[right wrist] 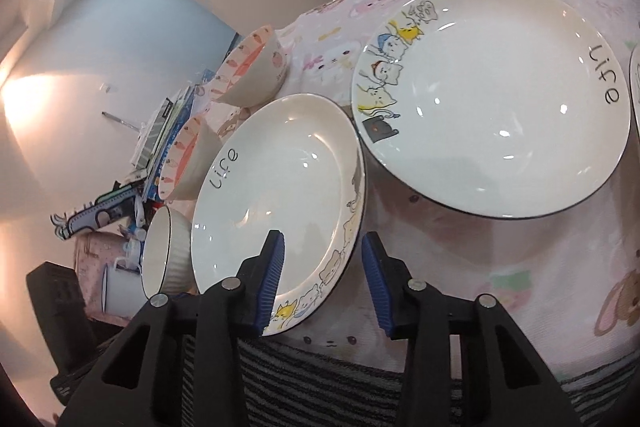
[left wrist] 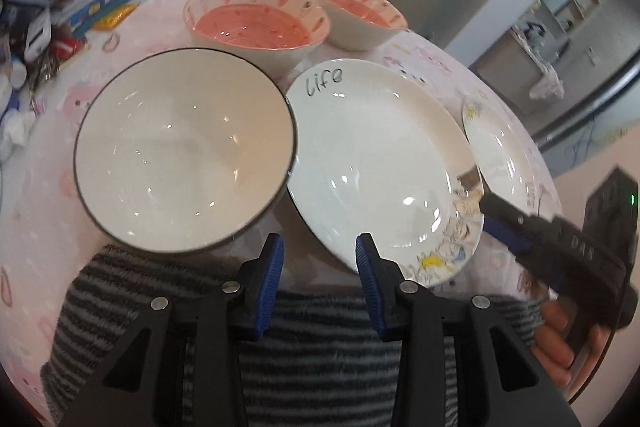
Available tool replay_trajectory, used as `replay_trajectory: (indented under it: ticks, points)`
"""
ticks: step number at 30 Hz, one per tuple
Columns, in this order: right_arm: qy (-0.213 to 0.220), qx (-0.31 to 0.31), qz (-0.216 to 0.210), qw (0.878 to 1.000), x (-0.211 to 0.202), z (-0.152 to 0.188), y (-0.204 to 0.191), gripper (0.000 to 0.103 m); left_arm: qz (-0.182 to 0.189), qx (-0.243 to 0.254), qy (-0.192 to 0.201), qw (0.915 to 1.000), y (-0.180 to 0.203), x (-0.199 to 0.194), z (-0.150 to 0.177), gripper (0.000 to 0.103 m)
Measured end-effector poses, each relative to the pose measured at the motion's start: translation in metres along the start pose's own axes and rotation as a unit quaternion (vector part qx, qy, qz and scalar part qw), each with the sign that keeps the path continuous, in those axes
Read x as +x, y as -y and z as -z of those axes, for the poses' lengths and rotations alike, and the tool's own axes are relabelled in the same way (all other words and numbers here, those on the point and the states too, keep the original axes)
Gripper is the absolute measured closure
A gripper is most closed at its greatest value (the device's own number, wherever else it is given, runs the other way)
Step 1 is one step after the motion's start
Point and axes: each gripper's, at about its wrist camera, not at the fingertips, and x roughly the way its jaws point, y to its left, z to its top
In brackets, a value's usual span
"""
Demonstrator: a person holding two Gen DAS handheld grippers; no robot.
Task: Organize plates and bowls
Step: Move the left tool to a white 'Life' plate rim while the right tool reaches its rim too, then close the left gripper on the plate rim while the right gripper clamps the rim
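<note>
1. Left wrist view. The left hand-held gripper (left wrist: 320, 247) hangs over the near edge of the bench (left wrist: 44, 187), its blue pads part-way apart and nothing between them; one pad sits just in front of the near rim of the middle plate (left wrist: 372, 163) without pressing on it. The black-rimmed bowl (left wrist: 184, 151) stands just to the left of this plate, its rim overlapping the plate's edge in the picture. Behind them stand the two carrot-pattern bowls (left wrist: 256, 19), side by side and not nested. The far plate (left wrist: 496, 151) lies to the right, partly cut off by the right hand-held gripper (left wrist: 504, 223), which reaches in beside the middle plate's decorated rim. Whether it touches the rim cannot be told here.

2. Right wrist view. The right hand-held gripper (right wrist: 322, 259) is likewise part-way open. Its left pad overlaps the middle plate (right wrist: 276, 187) and its right pad lies outside the rim, so the rim stands between the pads, but no pad is seen pressing on it. The far plate (right wrist: 500, 99) lies separately on the bench (right wrist: 560, 267), near but apart. The black-rimmed bowl (right wrist: 164, 255) and the carrot-pattern bowls (right wrist: 248, 71) appear at the left.

3. Progress. Judged from both views, sorting has barely begun: no plate is stacked, no bowl nested. All stacking remains.
</note>
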Motion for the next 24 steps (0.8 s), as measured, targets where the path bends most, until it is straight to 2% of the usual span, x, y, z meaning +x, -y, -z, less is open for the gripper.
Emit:
replay_trajectory:
  ticks: [3, 5, 6, 9, 13, 15, 17, 24]
  points:
    - [-0.004, -0.004, 0.003, 1.000, 0.004, 0.000, -0.001, 0.063, 0.006, -0.016, 0.011, 0.9998, -0.002, 0.003, -0.006, 0.063]
    - [-0.011, 0.000, 0.005, 1.000, 0.010, 0.001, 0.001, 0.068, -0.005, -0.007, 0.019, 0.9998, 0.001, 0.006, -0.007, 0.064]
    - [-0.015, 0.002, 0.006, 1.000, 0.013, 0.002, 0.002, 0.069, -0.009, -0.006, 0.021, 0.9997, 0.001, 0.009, -0.007, 0.072]
    - [-0.023, 0.009, 0.012, 1.000, 0.019, 0.005, 0.005, 0.080, -0.017, -0.009, 0.017, 0.9997, 0.001, 0.018, -0.007, 0.079]
    - [-0.029, 0.023, 0.002, 0.999, 0.024, 0.005, 0.009, 0.083, -0.012, -0.021, 0.002, 0.9997, -0.001, 0.030, -0.006, 0.079]
    - [-0.029, 0.027, 0.002, 0.999, 0.025, 0.006, 0.010, 0.085, -0.011, -0.010, 0.000, 0.9999, 0.003, 0.035, -0.005, 0.079]
    - [-0.023, 0.037, 0.003, 0.999, 0.026, 0.008, 0.014, 0.089, -0.010, -0.014, -0.005, 0.9998, 0.003, 0.036, -0.006, 0.079]
    - [-0.031, 0.052, -0.027, 0.998, 0.028, 0.010, 0.020, 0.090, 0.016, -0.023, -0.001, 0.9996, 0.000, 0.037, -0.003, 0.079]
